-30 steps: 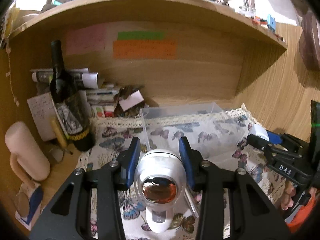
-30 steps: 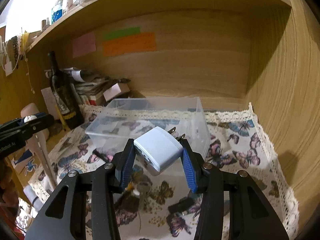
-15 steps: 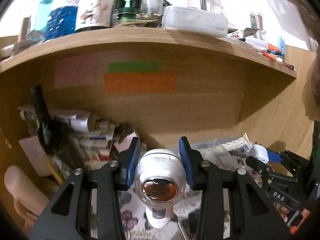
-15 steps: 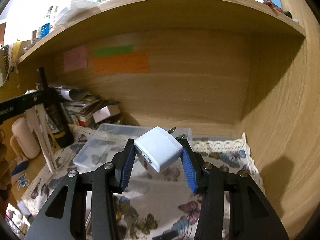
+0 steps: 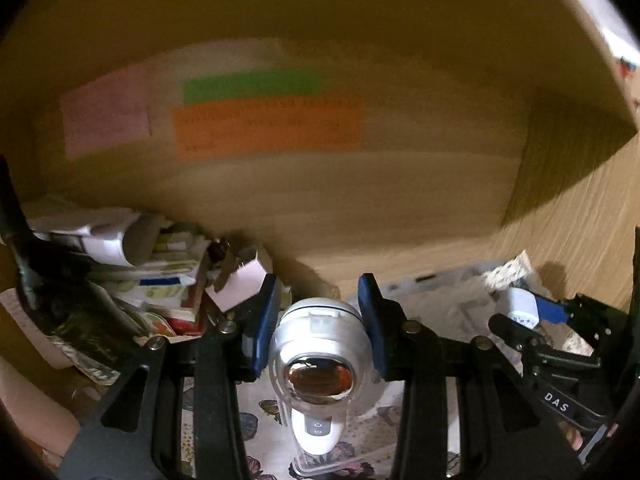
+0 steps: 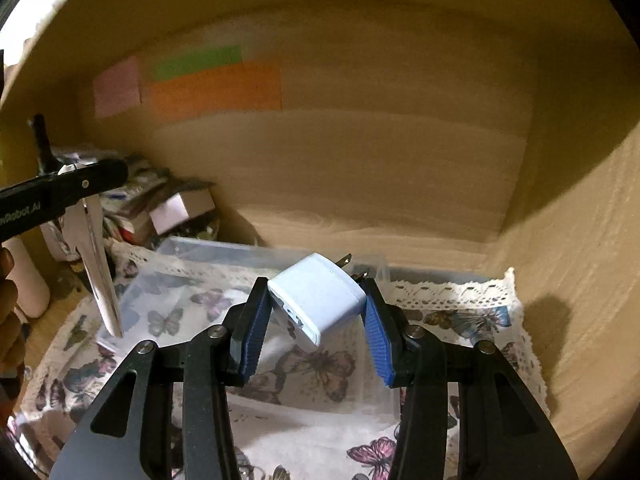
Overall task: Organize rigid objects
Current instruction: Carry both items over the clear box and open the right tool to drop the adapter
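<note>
My left gripper [image 5: 318,316] is shut on a white device with a round silver head and a clear cap [image 5: 320,360], its handle hanging down. It shows in the right wrist view [image 6: 96,264] at the left, held above the clear plastic box [image 6: 208,252]. My right gripper [image 6: 316,308] is shut on a white plug adapter [image 6: 320,300], prongs pointing away, above the box's right part. That gripper and adapter also show in the left wrist view [image 5: 518,310].
A butterfly-print cloth with a lace edge [image 6: 448,296] covers the desk. A dark wine bottle [image 5: 24,264] and a pile of papers and small boxes [image 5: 160,276] sit at the back left. Wooden walls close the back and right, with coloured notes [image 6: 216,88].
Both grippers have moved forward and lower into the shelf nook with their objects still held. The top shelf has left the view and the scene is darker.
</note>
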Demonstrator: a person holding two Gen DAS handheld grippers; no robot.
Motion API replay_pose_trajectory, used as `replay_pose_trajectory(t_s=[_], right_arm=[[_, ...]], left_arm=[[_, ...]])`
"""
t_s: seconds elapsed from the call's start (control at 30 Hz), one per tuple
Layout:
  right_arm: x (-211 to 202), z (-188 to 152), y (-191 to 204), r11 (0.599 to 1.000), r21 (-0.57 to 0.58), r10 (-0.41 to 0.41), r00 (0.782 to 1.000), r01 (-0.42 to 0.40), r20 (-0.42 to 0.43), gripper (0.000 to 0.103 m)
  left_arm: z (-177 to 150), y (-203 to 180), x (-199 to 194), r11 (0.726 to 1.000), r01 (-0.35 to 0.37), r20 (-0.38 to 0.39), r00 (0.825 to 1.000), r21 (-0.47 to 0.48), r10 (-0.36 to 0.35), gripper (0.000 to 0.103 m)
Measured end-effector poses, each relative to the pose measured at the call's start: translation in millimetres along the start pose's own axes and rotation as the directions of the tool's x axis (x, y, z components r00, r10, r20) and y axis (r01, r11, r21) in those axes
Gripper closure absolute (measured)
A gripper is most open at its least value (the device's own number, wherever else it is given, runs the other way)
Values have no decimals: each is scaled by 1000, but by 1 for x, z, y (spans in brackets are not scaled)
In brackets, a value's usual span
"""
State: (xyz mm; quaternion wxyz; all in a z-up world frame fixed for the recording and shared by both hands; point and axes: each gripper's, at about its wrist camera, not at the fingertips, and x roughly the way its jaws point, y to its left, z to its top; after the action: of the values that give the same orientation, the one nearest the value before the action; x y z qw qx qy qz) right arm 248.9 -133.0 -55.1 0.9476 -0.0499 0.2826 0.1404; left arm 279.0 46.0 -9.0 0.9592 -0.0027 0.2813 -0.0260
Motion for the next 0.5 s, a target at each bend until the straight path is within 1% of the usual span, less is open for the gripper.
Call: replay_pose_trajectory(t_s=[0.13, 0.27, 0.33, 0.43, 0.5], right_arm=[[23, -6, 1, 1000, -4, -1, 998, 1, -62, 61], [42, -11, 3, 1000, -12, 0, 993, -2, -118, 61], [50, -14, 5, 1000, -16, 3, 990, -6, -144, 61], [58, -17, 8, 1000, -18, 12, 985, -15, -172, 61], [60, -18, 10, 1000, -21, 18, 983, -22, -180, 61]], left_arm=[[-8, -4, 21, 1000, 8, -54, 999, 24, -7, 63], [-16, -10, 41, 999, 27, -120, 993, 44, -22, 64], [-17, -13, 45, 998, 25, -123, 992, 54, -18, 64], [-17, -17, 54, 997, 53, -159, 986, 54, -44, 65], [-19, -20, 61, 997, 56, -171, 984, 58, -45, 66]])
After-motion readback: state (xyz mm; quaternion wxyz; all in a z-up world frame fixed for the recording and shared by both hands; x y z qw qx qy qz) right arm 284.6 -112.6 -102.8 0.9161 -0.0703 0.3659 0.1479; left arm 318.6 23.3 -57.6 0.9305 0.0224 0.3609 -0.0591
